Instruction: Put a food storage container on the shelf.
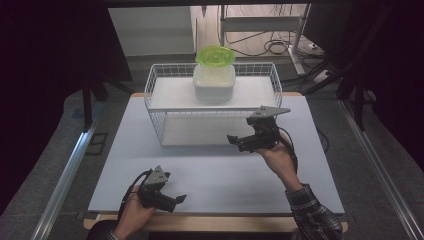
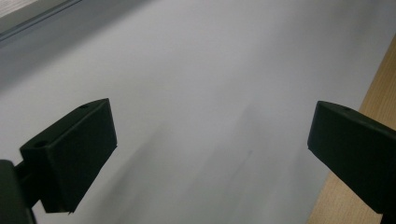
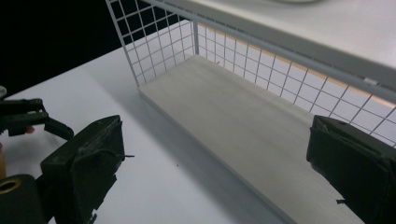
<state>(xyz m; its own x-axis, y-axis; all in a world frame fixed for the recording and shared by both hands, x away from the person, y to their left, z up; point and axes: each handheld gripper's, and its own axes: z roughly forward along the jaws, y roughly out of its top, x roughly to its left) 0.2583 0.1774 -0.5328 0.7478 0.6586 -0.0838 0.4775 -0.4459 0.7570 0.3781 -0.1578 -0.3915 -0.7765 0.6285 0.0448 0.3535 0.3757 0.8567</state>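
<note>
A: Right gripper (image 1: 239,141) just in front of wire rack (image 1: 159,121), jaws apart, empty. Left gripper (image 1: 175,202) low near table (image 1: 210,170) edge — also spread, nothing held.

B: White container (image 1: 214,83) with green lid (image 1: 215,55) up on top shelf. Risk: snagging the mesh while reaching up (likely next), tipping it.

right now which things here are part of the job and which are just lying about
In the job:
- right gripper, open, nearest the wire shelf rack
- white container with green lid, on the rack's top shelf

Lying about:
- left gripper, open, idle above the table
- floor cables
</note>
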